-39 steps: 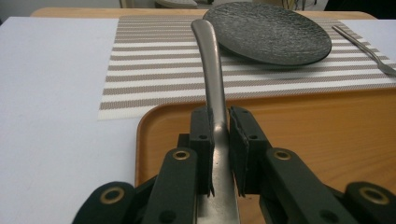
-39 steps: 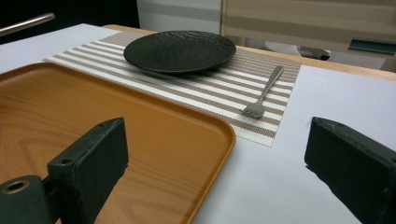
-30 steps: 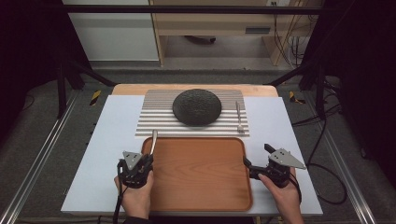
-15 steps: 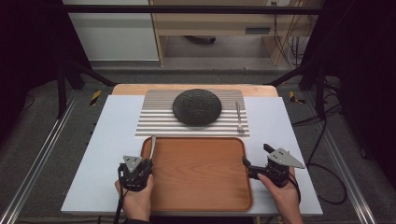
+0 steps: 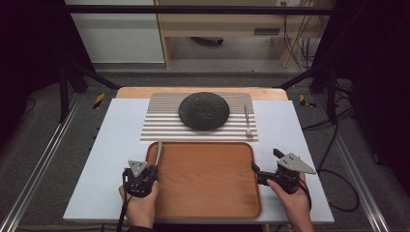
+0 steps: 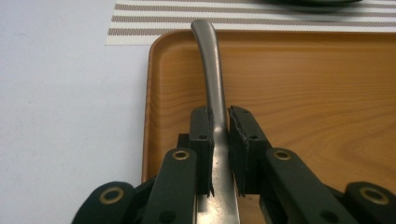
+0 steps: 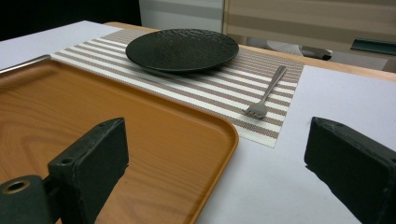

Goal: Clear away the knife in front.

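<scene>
left gripper: two black jaws rising from 6 o'clock, pads pressed on a metal utensil handle. handle runs toward 12 o'clock, curved tip over the far rim of the wooden tray. striped placemat at 12 o'clock, beyond tray. white table surface at 9 o'clock.

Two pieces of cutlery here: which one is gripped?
The metal utensil at the tray's left edge, clamped in the left gripper; the fork lies free on the striped placemat.

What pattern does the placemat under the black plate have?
Brown and white stripes on the rectangular woven placemat; clearest in the right gripper view.
</scene>
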{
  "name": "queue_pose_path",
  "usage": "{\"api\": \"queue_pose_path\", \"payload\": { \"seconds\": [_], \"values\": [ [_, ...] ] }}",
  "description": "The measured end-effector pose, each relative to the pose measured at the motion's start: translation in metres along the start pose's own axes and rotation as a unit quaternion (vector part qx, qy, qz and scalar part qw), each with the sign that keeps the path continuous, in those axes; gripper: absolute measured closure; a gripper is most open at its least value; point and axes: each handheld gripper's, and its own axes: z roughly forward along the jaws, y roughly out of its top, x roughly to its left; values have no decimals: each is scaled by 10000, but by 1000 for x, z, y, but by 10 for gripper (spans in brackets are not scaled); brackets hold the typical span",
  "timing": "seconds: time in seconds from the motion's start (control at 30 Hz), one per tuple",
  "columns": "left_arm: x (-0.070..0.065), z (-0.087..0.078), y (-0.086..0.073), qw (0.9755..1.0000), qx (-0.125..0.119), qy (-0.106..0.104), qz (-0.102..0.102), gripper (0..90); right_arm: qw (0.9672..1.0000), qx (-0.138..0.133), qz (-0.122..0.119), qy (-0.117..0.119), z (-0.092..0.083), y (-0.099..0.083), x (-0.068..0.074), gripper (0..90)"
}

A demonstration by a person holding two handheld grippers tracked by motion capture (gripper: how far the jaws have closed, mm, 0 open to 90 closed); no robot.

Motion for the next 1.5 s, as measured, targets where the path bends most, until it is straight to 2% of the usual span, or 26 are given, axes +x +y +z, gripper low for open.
{"api": "queue_pose_path", "payload": {
  "seconds": [0.2,0.57,0.8,0.83,0.87,0.93,1.03,1.23,1.33,1.5],
  "values": [
    [1,3,0,10000,50,-50,-8,796,9999,-37,102,38,0,0,-1,63],
    [-3,9,1,9996,245,-7,110,796,10000,-15,72,39,0,0,-1,63],
    [-4,10,1,9998,172,-12,26,797,10000,2,81,53,1,-1,0,63],
    [-3,8,2,10000,79,-26,43,827,10000,0,74,55,1,-1,0,63],
    [-3,7,4,10000,59,-25,26,900,10000,-3,58,56,1,-1,0,63],
    [-3,6,8,9999,69,-26,92,900,10000,-2,53,56,1,-1,0,63],
    [-3,6,10,10000,21,-37,21,897,10000,27,28,54,1,-1,0,63],
    [-4,4,8,9999,-108,-129,-3,847,10000,37,30,53,2,-2,0,63],
    [-2,3,11,9996,-252,-155,21,763,10000,52,18,51,2,-2,1,63],
    [3,6,18,9983,-450,-240,278,593,10000,50,11,28,1,-2,0,64]
  ]
}}
